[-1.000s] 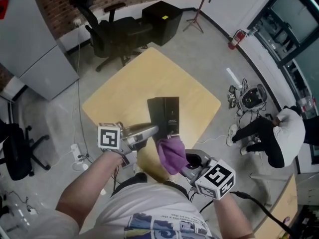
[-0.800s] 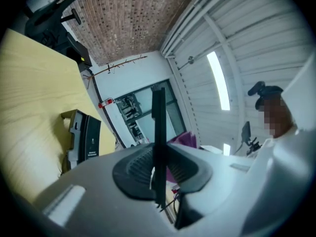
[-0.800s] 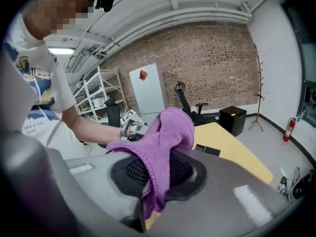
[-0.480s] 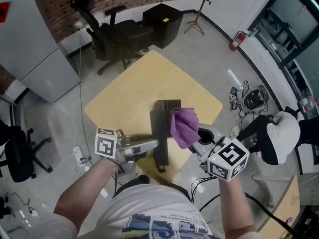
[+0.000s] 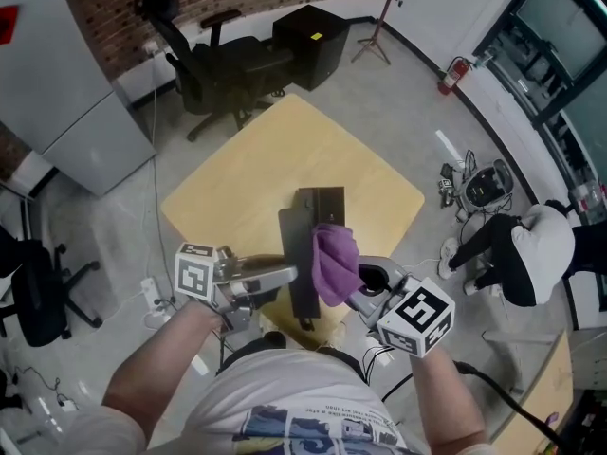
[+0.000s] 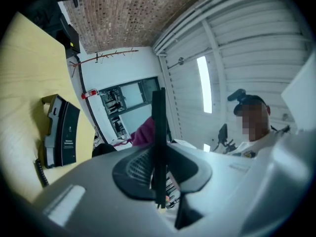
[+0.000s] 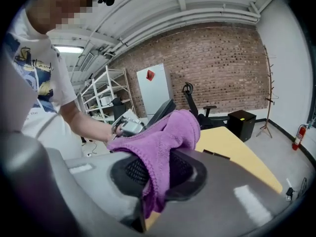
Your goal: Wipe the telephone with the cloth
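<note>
L gripper (image 5: 287,275) is clamped on a long thin black piece (image 5: 298,254). It's prob. the handset, tho edge-on in the left gripper view it's only a narrow strip, so can't say for sure. Pads pinch it nearer its close end. The piece is held up in the air above the yellow table (image 5: 237,188), its far end reaching toward the telephone (image 5: 328,203).

The telephone is black and sits on the table approx mid-top, a bit right of centre. In the left gripper view it lies well to the left of the jaws, w/ a coiled cord (image 6: 39,171) trailing off its near end.

R gripper (image 7: 157,177) is closed on the purple cloth (image 5: 334,262). The fabric is bunched over both jaws, w/ a fold hanging down between the pads. In the head view the cloth overlaps the right edge of the black piece about halfway along it, just ahead of the R gripper's marker cube. In the right gripper view the black piece slants up behind the cloth, w/ the L gripper and the person's forearm beyond it.

Round the table — a black office chair (image 5: 220,64) and a black box (image 5: 309,28) at the far side, and a person (image 5: 531,254) low on the floor at right.
</note>
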Demonstrator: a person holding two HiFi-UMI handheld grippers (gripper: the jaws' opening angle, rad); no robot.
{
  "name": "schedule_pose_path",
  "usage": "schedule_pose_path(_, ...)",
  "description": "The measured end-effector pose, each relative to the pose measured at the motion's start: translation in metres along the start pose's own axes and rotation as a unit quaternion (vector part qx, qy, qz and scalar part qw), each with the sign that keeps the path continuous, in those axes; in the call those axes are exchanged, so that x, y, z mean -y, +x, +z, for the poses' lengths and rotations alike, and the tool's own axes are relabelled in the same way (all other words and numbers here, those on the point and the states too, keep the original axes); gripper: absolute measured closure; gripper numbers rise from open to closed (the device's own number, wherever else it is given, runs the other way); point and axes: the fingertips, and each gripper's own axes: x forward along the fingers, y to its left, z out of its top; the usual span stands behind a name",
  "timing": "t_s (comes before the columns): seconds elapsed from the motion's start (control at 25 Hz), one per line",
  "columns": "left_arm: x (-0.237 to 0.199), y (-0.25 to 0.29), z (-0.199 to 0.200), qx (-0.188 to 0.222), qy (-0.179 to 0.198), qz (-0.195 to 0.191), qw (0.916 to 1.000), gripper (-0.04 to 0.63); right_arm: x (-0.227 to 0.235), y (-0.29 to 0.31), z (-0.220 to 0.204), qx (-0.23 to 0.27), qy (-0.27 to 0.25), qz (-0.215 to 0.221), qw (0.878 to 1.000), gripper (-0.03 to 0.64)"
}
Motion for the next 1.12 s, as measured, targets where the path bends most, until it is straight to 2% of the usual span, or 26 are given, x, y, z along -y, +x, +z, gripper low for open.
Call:
schedule_pose_path(0.24,0.003,0.003,0.006,0.0,0.002,-0.013,0.9999,0.518,-0.024,-0.005,-0.031,-0.027,-0.008,0.025,0.999,0.574)
schedule_pose_path(0.4,0.005,0.009,0.006,-0.005,0.001,-0.022,0.9997,0.518,-0.019,-0.014,-0.041,-0.033,-0.012,0.023,0.999,0.574)
schedule_pose_path(0.6,0.012,0.019,-0.002,-0.019,-0.001,-0.036,0.9992,0.518,0.017,-0.021,-0.018,-0.001,-0.017,-0.016,1.0,0.574)
schedule_pose_path(0.8,0.018,0.031,-0.017,-0.03,-0.006,-0.043,0.9986,0.518,0.038,-0.017,0.018,0.04,-0.031,-0.024,0.998,0.574)
schedule_pose_path(0.92,0.022,0.036,-0.025,-0.03,-0.008,-0.047,0.9984,0.518,0.035,-0.009,0.021,0.043,-0.039,-0.006,0.998,0.574)
schedule_pose_path(1.12,0.023,0.041,-0.023,-0.009,0.001,-0.042,0.9991,0.518,0.013,-0.009,-0.004,0.019,-0.053,0.04,0.998,0.574)
